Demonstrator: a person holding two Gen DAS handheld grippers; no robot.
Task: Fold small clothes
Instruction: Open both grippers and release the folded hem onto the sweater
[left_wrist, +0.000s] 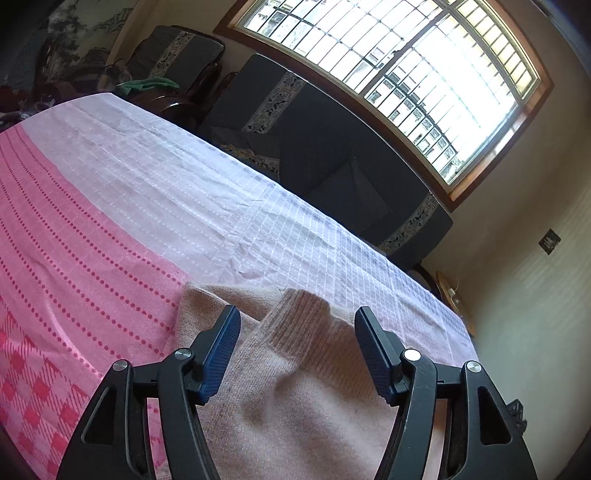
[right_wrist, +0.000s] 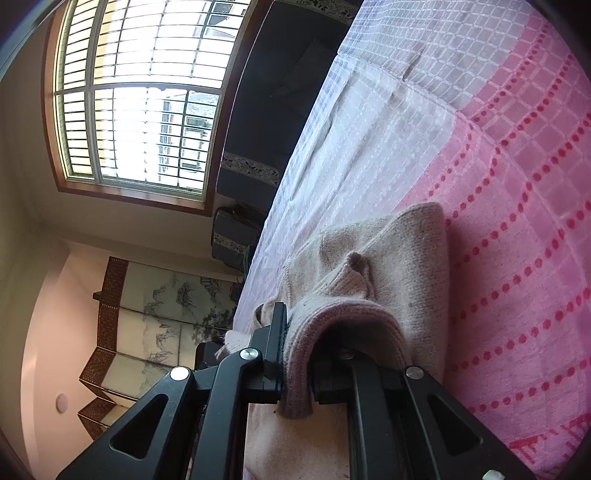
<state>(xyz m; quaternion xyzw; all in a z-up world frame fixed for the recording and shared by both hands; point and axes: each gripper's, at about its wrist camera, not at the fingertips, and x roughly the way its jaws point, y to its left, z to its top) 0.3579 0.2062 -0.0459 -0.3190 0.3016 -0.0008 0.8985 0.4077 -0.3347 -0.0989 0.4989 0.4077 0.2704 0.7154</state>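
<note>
Sweater (left_wrist: 295, 369) lies on pink cloth (left_wrist: 92, 240), sleeve laid across body. Left gripper (left_wrist: 295, 350) fingers spread above cuff, nothing pinched: likely sleeve released after fold. Right gripper (right_wrist: 299, 354) clamped on sweater edge, likely pinning it for next fold.

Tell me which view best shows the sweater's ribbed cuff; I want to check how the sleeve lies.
The left wrist view: the ribbed cuff lies in plain sight on the beige sweater, between the open left gripper fingers. In the right wrist view, the right gripper is shut on a ribbed fold of knit, which hides much of it.
</note>
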